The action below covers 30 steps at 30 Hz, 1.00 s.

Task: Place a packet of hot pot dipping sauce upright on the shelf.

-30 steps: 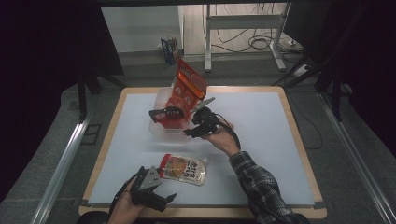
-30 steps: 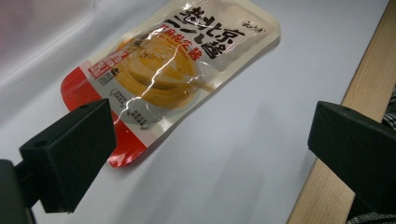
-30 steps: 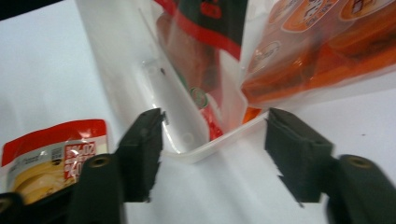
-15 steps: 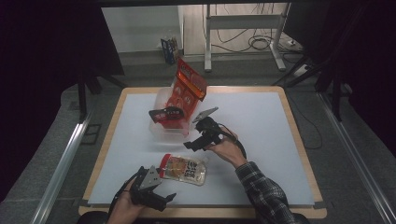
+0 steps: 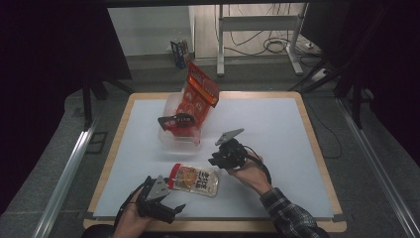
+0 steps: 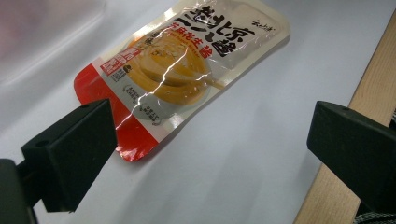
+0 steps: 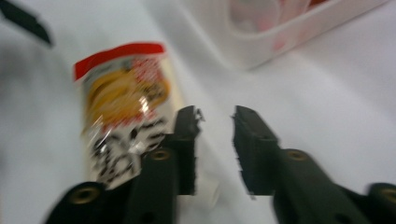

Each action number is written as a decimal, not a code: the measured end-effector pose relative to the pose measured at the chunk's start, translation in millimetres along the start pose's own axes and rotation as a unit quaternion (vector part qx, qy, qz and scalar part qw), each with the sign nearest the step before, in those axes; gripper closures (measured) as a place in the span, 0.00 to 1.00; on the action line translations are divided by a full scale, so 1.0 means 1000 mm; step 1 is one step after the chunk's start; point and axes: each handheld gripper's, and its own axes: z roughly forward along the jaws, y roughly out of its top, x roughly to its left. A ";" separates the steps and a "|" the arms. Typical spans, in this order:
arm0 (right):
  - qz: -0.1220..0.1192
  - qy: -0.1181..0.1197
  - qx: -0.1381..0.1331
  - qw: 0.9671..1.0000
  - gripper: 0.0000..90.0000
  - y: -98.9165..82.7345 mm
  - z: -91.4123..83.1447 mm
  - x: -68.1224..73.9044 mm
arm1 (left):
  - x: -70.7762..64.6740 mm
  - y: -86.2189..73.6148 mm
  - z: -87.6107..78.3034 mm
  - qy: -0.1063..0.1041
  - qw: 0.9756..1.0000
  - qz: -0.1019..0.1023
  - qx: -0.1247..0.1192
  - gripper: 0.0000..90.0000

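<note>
The pouch [image 5: 194, 179] lies flat on the near part of the table [image 5: 277, 124], long axis running left-right, red end pointing left toward the left gripper [image 5: 166, 198]. That gripper rests at the near-left edge, jaws spread wide and empty. The left gripper view shows the pouch [image 6: 180, 70] print: a noodle picture, black characters, red end nearest the jaws, plus the wooden table rim at right. The right gripper [image 5: 214, 159] hovers just beside the pouch's right end; its jaws have just been closing, a gap remains, nothing between them. The right gripper view, blurred, shows the pouch [image 7: 122, 107] beside its jaws and the clear bin [image 7: 280, 37] beyond. The high view shows the red bag [image 5: 198, 94] standing in the bin [image 5: 179, 140].
</note>
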 end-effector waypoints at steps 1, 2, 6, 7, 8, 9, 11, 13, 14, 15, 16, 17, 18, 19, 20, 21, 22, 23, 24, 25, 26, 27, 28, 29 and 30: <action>0.000 0.000 0.000 1.000 0.81 0.000 0.000 0.000 | 0.000 0.000 0.000 0.000 1.000 0.000 0.000 0.02; -0.003 0.004 0.001 1.000 0.84 -0.004 -0.003 0.002 | 0.000 0.000 0.000 0.001 1.000 0.000 0.000 0.02; -0.009 0.005 0.004 1.000 0.92 -0.022 -0.012 0.013 | 0.000 0.000 0.000 0.003 1.000 0.001 -0.001 0.02; -0.006 0.003 0.009 1.000 0.95 -0.026 -0.012 0.015 | 0.000 0.000 -0.001 0.003 1.000 0.001 -0.001 0.02; -0.004 0.005 0.013 1.000 0.96 -0.029 -0.011 0.016 | 0.001 0.000 -0.001 0.003 1.000 0.002 -0.001 0.02; -0.004 0.006 0.016 1.000 0.97 -0.031 -0.010 0.017 | 0.001 0.000 -0.001 0.004 1.000 0.002 -0.001 0.02; -0.009 0.001 0.030 1.000 0.98 -0.034 -0.007 0.019 | 0.002 0.000 -0.001 0.005 1.000 0.001 -0.002 0.02; -0.011 -0.001 0.040 0.999 0.98 -0.035 -0.002 0.020 | 0.003 -0.001 -0.002 0.007 1.000 0.000 -0.002 0.02; -0.013 -0.003 0.044 0.999 0.98 -0.036 0.001 0.020 | 0.003 -0.001 -0.002 0.008 1.000 -0.001 -0.002 0.02; -0.015 -0.008 0.050 0.999 0.98 -0.035 0.004 0.021 | 0.004 -0.001 -0.002 0.008 1.000 -0.001 -0.003 0.02; -0.017 -0.010 0.054 0.998 0.98 -0.035 0.008 0.020 | 0.004 -0.001 -0.002 0.009 1.000 -0.002 -0.004 0.02; -0.016 -0.011 0.055 0.998 0.98 -0.035 0.010 0.020 | 0.005 -0.001 -0.003 0.009 1.000 -0.002 -0.004 0.02; -0.014 -0.011 0.051 0.999 0.98 -0.034 0.012 0.019 | 0.005 -0.001 -0.003 0.009 1.000 -0.003 -0.004 0.02; -0.013 -0.013 0.048 0.999 0.98 -0.032 0.013 0.017 | 0.005 -0.001 -0.003 0.009 1.000 -0.003 -0.004 0.02; -0.014 -0.018 0.046 0.999 0.98 -0.030 0.014 0.016 | 0.005 -0.001 -0.003 0.009 1.000 -0.005 -0.004 0.02; -0.014 -0.021 0.043 0.999 0.98 -0.029 0.016 0.015 | 0.005 -0.001 -0.002 0.009 1.000 -0.005 -0.004 0.02; -0.013 -0.024 0.039 0.999 0.98 -0.026 0.019 0.013 | 0.006 -0.001 -0.002 0.009 1.000 -0.005 -0.004 0.02; -0.012 -0.026 0.037 0.999 0.98 -0.025 0.020 0.012 | 0.006 -0.001 -0.002 0.008 1.000 -0.005 -0.004 0.02; -0.011 -0.029 0.034 0.999 0.98 -0.023 0.022 0.010 | 0.006 -0.001 -0.002 0.008 1.000 -0.005 -0.003 0.02; -0.012 -0.030 0.031 0.999 0.98 -0.021 0.025 0.008 | 0.006 -0.001 -0.001 0.008 1.000 -0.005 -0.003 0.02; -0.009 -0.032 0.029 0.999 0.98 -0.018 0.028 0.007 | 0.007 -0.001 -0.001 0.007 1.000 -0.006 -0.002 0.02; -0.009 -0.034 0.027 0.999 0.98 -0.017 0.030 0.006 | 0.007 -0.001 -0.001 0.008 1.000 -0.007 -0.002 0.02; -0.009 -0.035 0.022 0.999 0.98 -0.014 0.033 0.004 | 0.007 -0.001 -0.001 0.008 1.000 -0.007 -0.002 0.02; -0.007 -0.036 0.021 0.999 0.98 -0.013 0.035 0.003 | 0.008 -0.001 -0.001 0.007 1.000 -0.009 -0.001 0.03; -0.007 -0.037 0.020 0.999 0.98 -0.013 0.035 0.003 | 0.008 -0.001 -0.002 0.005 1.000 -0.012 -0.001 0.03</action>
